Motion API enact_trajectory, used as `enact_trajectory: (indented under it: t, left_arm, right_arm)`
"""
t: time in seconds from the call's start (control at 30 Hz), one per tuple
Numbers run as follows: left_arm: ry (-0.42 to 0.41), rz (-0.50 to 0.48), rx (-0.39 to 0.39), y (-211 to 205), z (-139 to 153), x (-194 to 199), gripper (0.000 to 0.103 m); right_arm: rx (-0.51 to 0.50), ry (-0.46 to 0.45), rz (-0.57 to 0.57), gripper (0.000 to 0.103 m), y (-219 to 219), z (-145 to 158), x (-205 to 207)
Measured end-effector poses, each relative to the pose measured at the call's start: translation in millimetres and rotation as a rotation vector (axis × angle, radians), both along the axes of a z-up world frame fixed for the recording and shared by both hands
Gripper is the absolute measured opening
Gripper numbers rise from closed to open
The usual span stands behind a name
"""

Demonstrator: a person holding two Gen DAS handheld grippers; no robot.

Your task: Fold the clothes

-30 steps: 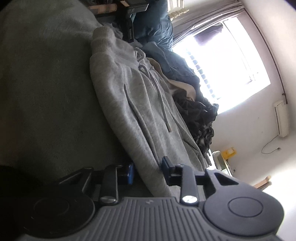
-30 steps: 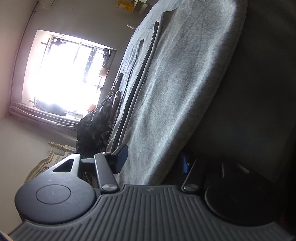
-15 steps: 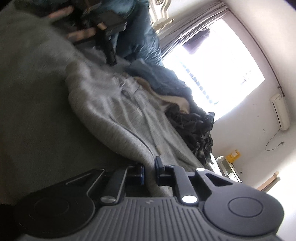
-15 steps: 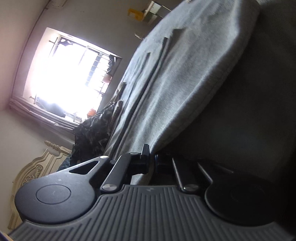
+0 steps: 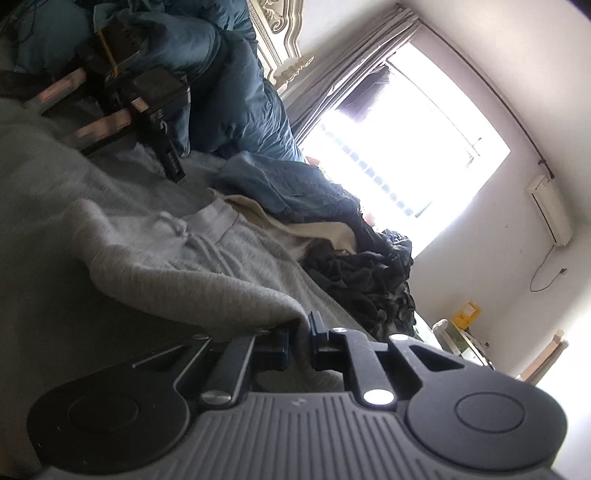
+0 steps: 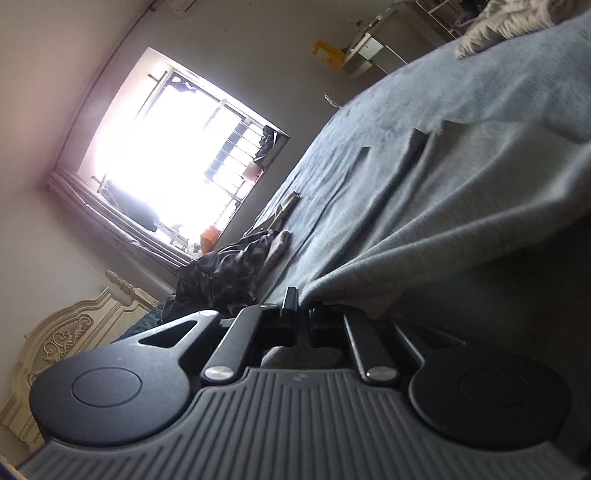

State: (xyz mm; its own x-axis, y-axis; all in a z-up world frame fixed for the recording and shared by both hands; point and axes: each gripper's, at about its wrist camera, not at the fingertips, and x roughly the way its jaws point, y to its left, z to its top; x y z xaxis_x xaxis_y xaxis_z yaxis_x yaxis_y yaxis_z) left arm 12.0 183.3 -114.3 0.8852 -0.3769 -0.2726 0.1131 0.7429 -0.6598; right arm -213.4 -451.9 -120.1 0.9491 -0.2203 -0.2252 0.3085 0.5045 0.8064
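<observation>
Here, everything is placed against the gray sweatpants.

Sweatpants: gray sweatpants [image 5: 192,273] lie spread on the bed [image 5: 33,206], waistband and drawstring toward the headboard [image 5: 280,33], legs running the other way in the right wrist view [image 6: 424,206].

Left gripper: the left gripper [image 5: 300,341] has its fingers [image 5: 318,345] clamped on an edge of the sweatpants; the cloth rises off the bed in a curled fold up to the pinch.

Right gripper: the right gripper [image 6: 302,319] has its fingers [image 6: 290,314] pressed together on another edge of the sweatpants; the fabric pulls into taut creases fanning away from the pinch.

Bed: a gray cover lies under and around the sweatpants.

Clothes pile: dark crumpled clothes [image 5: 369,277] sit just past the sweatpants toward the window [image 5: 410,147], with a blue denim piece [image 5: 288,188] and a beige piece [image 5: 306,225] beside the waistband.

Blue bedding: a rumpled blue quilt [image 5: 236,96] lies beyond the waistband, near the headboard.

Black device: a black boxy device [image 5: 155,96] stands on the bed beyond the waistband; what it is, I cannot tell.

Air conditioner: a white unit [image 5: 550,210] hangs on the wall well beyond the sweatpants.
</observation>
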Motion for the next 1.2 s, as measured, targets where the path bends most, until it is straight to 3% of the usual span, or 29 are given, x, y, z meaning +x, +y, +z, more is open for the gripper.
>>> enact_trajectory:
  t: [0.5,0.83,1.2]
  left_arm:
    - [-0.116,-0.045,0.183,-51,47,94,0.01]
    - [-0.065,-0.073,0.282,-90,45,195,0.01]
    - [0.1,-0.112,0.352,-111,-10,288,0.01]
  right_arm:
    - [-0.142,0.049,-0.016,0.004,-32,43,93]
    - [-0.236,0.127,-0.007,0.004,-58,55,190]
    - [-0.243,0.294,0.046,0.003,-87,4,298]
